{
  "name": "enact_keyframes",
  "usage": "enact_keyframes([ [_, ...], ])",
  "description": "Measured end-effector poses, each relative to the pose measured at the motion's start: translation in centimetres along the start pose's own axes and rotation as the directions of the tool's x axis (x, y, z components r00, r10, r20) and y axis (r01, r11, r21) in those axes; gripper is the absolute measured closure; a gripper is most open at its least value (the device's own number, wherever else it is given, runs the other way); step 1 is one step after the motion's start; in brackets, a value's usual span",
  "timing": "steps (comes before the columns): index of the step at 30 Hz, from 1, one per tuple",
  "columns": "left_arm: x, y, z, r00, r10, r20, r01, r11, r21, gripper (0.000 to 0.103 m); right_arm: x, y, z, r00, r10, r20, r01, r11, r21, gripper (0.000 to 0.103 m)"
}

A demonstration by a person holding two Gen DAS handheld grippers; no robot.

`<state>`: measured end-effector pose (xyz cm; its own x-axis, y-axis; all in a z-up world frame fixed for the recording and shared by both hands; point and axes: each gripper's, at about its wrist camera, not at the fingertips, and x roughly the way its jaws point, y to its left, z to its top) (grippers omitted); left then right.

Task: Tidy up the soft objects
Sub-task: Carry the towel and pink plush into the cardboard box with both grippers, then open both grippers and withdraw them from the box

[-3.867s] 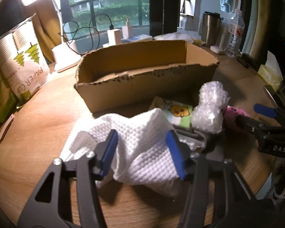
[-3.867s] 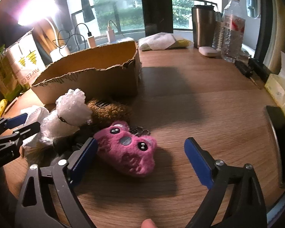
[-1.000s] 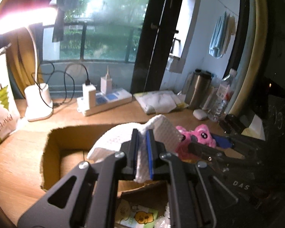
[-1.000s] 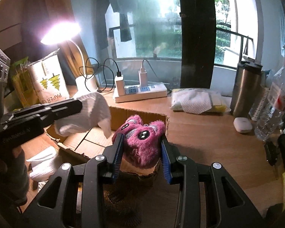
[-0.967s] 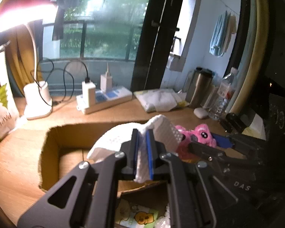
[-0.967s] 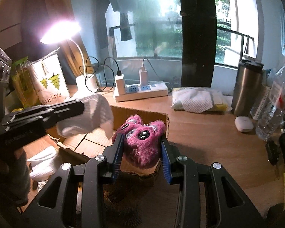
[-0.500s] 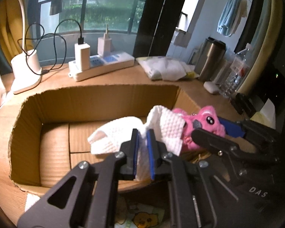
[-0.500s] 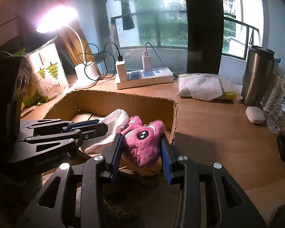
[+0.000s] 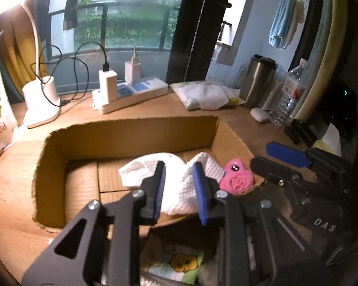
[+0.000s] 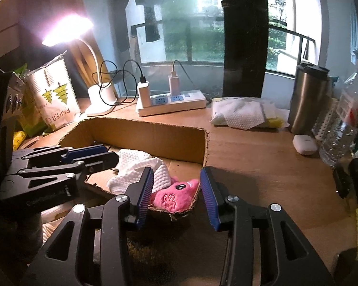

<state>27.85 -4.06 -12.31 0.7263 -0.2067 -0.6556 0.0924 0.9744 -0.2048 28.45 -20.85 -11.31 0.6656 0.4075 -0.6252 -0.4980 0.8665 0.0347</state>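
A white textured cloth (image 9: 176,186) lies inside the cardboard box (image 9: 131,133), at its right end. A pink plush toy (image 9: 236,178) lies beside it in the box's right corner. My left gripper (image 9: 179,188) is open above the cloth, holding nothing. My right gripper (image 10: 176,195) is open above the pink plush toy (image 10: 174,196), holding nothing. The cloth (image 10: 140,166) and box (image 10: 150,135) also show in the right wrist view. The left gripper's fingers (image 10: 83,155) reach in from the left there.
In front of the box lie a small cloth with a cartoon print (image 9: 179,262) and a brown fuzzy object (image 10: 143,245). Behind the box stand a power strip (image 9: 131,95), a lamp base (image 9: 40,104), a folded towel (image 10: 245,114), a steel tumbler (image 10: 307,100) and a water bottle (image 10: 343,124).
Both grippers lowered over the box and opened. The white cloth and the pink plush toy were let go and now lie inside the box.
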Motion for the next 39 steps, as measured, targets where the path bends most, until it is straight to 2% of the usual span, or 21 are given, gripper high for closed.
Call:
enact_keyframes([
  [3,-1.2,0.0,-0.1,1.000,0.002,0.017,-0.002,1.000,0.009,0.078,-1.0,0.2,-0.2,1.000,-0.015,0.014,0.015,1.000,0.004,0.059],
  [6,-2.5,0.0,-0.3,0.999,0.011,0.042,-0.012,1.000,0.024,0.076,-2.0,0.6,-0.3,0.999,-0.027,0.028,0.027,1.000,0.008,0.051],
  [7,-3.0,0.1,-0.3,0.999,0.014,0.050,-0.016,1.000,0.027,0.072,-2.3,0.7,-0.3,0.999,-0.026,0.034,0.026,1.000,0.008,0.051],
  [8,-3.4,0.1,-0.5,0.998,0.014,0.056,-0.016,0.999,0.028,0.065,-2.6,1.0,-0.4,0.999,-0.030,0.040,0.030,1.000,0.007,0.050],
  [9,-3.9,0.3,-0.5,0.998,0.013,0.062,-0.015,1.000,0.025,0.042,-2.9,1.2,-0.4,0.998,-0.035,0.044,0.035,0.999,0.005,0.049],
  [10,-4.5,0.5,-0.7,0.997,0.011,0.075,-0.012,1.000,0.012,0.029,-3.1,1.5,-0.5,0.998,-0.040,0.047,0.039,0.999,0.003,0.047],
  [13,-6.1,1.1,-1.2,0.994,0.021,0.110,-0.021,1.000,-0.003,0.028,-3.7,2.1,-0.7,0.997,-0.048,0.054,0.048,0.999,0.006,0.045],
  [18,-8.0,2.1,-2.1,0.992,0.024,0.122,-0.024,1.000,-0.005,0.028,-4.6,3.1,-1.1,0.996,-0.062,0.062,0.062,0.998,0.005,0.040],
  [24,-10.1,2.9,-3.2,0.990,0.026,0.139,-0.024,1.000,-0.014,0.028,-5.4,4.6,-1.6,0.996,-0.065,0.060,0.066,0.998,-0.001,0.039],
  [32,-10.9,4.2,-4.6,0.990,0.025,0.136,-0.020,0.999,-0.040,0.028,-5.6,6.2,-2.1,0.997,-0.062,0.051,0.063,0.998,-0.020,0.039],
  [39,-10.8,5.1,-6.4,0.994,0.028,0.107,-0.021,0.998,-0.063,0.028,-4.4,7.0,-3.5,0.999,-0.053,0.004,0.053,0.998,-0.019,0.039],
])
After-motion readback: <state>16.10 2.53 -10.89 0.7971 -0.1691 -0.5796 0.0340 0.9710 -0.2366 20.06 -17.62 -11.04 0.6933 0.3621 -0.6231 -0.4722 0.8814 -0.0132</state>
